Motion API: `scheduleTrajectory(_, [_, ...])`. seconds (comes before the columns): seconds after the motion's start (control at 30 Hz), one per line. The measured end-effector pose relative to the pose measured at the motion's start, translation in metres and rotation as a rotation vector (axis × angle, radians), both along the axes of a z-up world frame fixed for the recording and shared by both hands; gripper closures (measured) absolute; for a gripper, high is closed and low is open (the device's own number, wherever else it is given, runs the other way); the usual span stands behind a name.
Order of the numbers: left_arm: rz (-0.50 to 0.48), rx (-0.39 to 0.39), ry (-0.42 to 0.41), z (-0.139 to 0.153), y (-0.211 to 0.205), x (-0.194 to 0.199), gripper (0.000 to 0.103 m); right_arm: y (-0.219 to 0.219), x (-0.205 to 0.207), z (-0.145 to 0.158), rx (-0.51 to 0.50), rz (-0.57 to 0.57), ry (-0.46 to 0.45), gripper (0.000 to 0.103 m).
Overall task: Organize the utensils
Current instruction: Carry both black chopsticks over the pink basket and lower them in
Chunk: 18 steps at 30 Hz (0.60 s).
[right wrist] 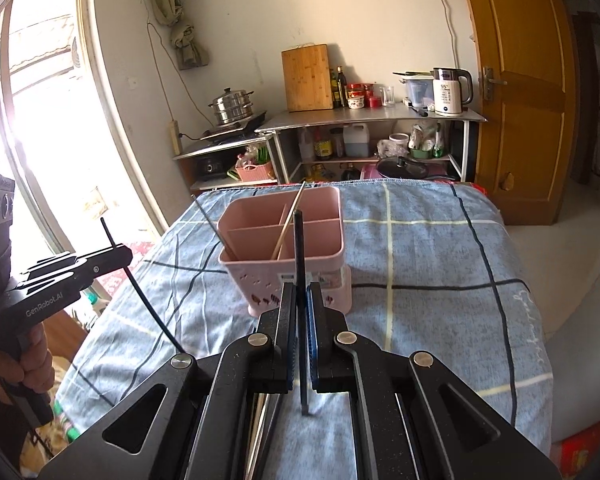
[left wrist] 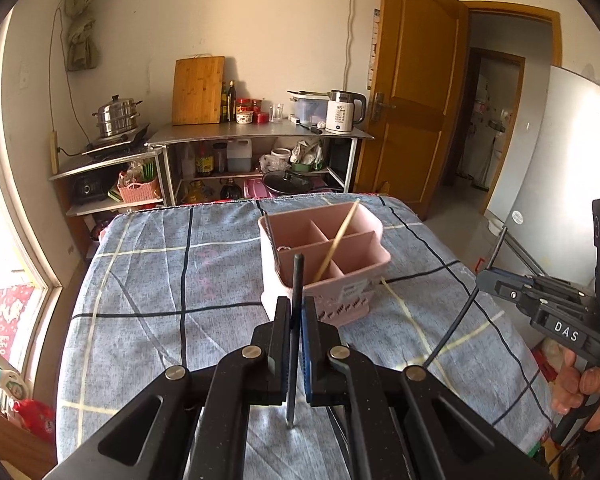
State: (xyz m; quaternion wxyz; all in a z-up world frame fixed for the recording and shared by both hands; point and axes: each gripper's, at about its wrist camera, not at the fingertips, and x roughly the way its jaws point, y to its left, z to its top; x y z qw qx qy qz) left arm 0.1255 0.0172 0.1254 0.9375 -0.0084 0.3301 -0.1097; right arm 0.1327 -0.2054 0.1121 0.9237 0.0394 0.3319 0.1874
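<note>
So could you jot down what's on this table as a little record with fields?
Surface: blue checked tablecloth
Container: pink plastic divided utensil holder, upright
Inside it: one pale wooden chopstick, leaning
Left gripper: jaws shut on a dark slim chopstick
Right gripper: jaws shut on another dark chopstick
Background: kitchen shelf with white kettle

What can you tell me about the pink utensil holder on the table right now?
The pink utensil holder looks like matte plastic: a rounded rectangular tub, upright, with inner walls dividing it into several compartments and small dark slots and a label low on its near side. It stands on the blue checked cloth, towards the table's far end. One light wooden chopstick leans diagonally inside it, tip above the rim. Neither gripper touches it.
</note>
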Motion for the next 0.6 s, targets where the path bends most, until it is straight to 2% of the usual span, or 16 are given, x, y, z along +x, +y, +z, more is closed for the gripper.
scheduleTrajectory(0.3, [0.002, 0.004, 0.007, 0.001, 0.001, -0.039, 0.098, -0.006, -0.032, 0.003, -0.019, 0.002, -0.001, 0.098])
scheduleTrajectory(0.6, [0.020, -0.024, 0.025, 0.008, 0.009, -0.034, 0.099, -0.004, -0.034, 0.012, -0.017, 0.013, -0.026, 0.098])
